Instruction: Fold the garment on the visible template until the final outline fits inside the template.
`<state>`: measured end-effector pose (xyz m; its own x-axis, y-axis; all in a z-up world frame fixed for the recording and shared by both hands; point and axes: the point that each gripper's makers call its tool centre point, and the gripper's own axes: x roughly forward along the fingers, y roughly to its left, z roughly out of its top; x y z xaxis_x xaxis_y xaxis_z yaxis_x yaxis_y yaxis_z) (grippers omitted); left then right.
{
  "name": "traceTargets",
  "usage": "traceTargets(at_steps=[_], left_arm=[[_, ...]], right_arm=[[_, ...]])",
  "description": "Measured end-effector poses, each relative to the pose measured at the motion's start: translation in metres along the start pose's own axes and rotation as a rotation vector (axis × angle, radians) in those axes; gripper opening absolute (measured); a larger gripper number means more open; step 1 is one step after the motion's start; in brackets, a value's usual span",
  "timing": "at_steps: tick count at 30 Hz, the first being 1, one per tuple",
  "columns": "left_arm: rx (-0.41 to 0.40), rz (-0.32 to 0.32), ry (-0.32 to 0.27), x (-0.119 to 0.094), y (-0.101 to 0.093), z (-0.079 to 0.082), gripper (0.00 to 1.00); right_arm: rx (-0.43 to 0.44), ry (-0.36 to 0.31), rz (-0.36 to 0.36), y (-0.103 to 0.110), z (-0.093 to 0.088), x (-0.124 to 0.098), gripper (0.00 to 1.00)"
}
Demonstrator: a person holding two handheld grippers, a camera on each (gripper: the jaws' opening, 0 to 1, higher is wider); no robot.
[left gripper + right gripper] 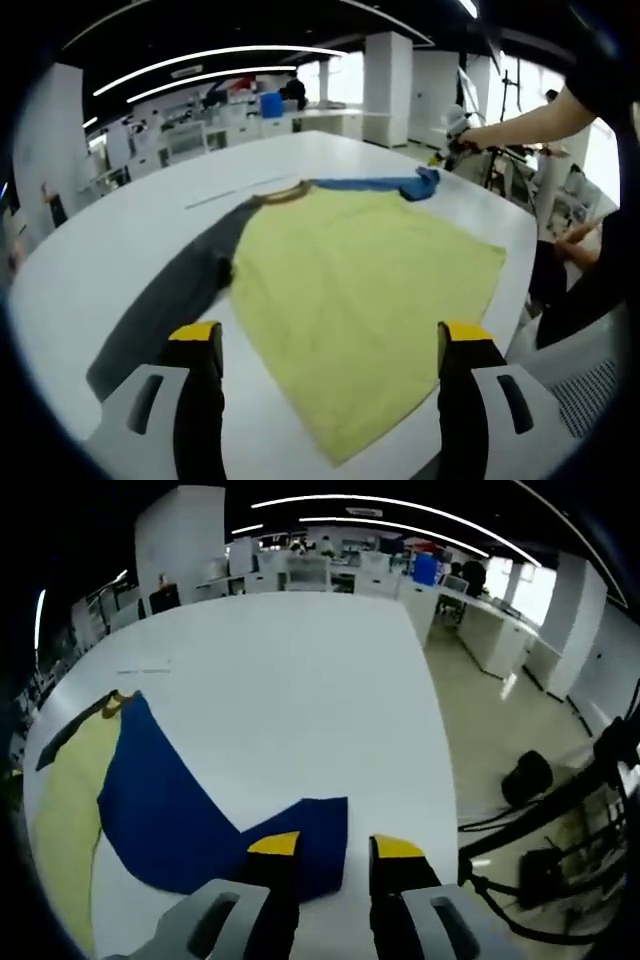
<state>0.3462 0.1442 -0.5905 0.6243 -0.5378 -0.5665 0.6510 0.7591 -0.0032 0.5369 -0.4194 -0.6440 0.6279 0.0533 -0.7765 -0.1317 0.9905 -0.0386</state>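
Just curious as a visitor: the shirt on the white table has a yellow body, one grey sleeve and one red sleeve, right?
Not quite: the second sleeve is blue, not red, as the right gripper view shows. The shirt does lie on the white table, with a yellow body and one grey sleeve.

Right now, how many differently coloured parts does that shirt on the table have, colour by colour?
Yellow body: 1
Grey sleeve: 1
Blue sleeve: 1
Brown collar: 1
Total: 4 coloured parts, all one garment on the white table.
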Motion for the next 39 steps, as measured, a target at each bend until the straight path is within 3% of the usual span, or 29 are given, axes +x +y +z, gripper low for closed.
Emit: traceTargets(at_steps=[6, 10, 14, 17, 22, 27, 31, 34, 39], left_arm=[[0.006, 0.003, 0.004, 0.0, 0.001, 0.0, 0.85], [0.014, 0.0, 0.001, 0.0, 0.0, 0.002, 0.85], [0.016, 0.007, 0.01, -0.001, 0.003, -0.001, 0.85], [0.012, 0.012, 0.013, -0.003, 0.004, -0.003, 0.84], [0.01, 0.017, 0.019, -0.004, 0.005, -0.005, 0.84], [0.018, 0.026, 0.021, -0.005, 0.007, -0.005, 0.85], [0.021, 0.029, 0.021, -0.006, 0.008, -0.004, 0.86], [0.024, 0.03, 0.021, -0.006, 0.009, -0.004, 0.86], [0.026, 0.028, 0.01, -0.005, 0.009, -0.001, 0.86]], right_arm=[[-0.047, 0.042, 0.047, 0.011, -0.012, 0.006, 0.25], [-0.085, 0.088, 0.047, 0.008, -0.021, 0.009, 0.19], [-0.003, 0.081, 0.049, 0.006, -0.023, 0.007, 0.16], [0.03, 0.071, 0.052, -0.008, -0.024, 0.009, 0.15], [0.039, 0.064, 0.042, -0.003, -0.024, 0.006, 0.13], [0.071, 0.071, 0.043, -0.002, -0.027, 0.005, 0.0], [0.11, 0.088, 0.033, -0.003, -0.03, 0.002, 0.0], [0.075, 0.107, 0.029, -0.003, -0.034, -0.003, 0.0], [0.095, 0.118, 0.022, -0.01, -0.039, -0.014, 0.0]])
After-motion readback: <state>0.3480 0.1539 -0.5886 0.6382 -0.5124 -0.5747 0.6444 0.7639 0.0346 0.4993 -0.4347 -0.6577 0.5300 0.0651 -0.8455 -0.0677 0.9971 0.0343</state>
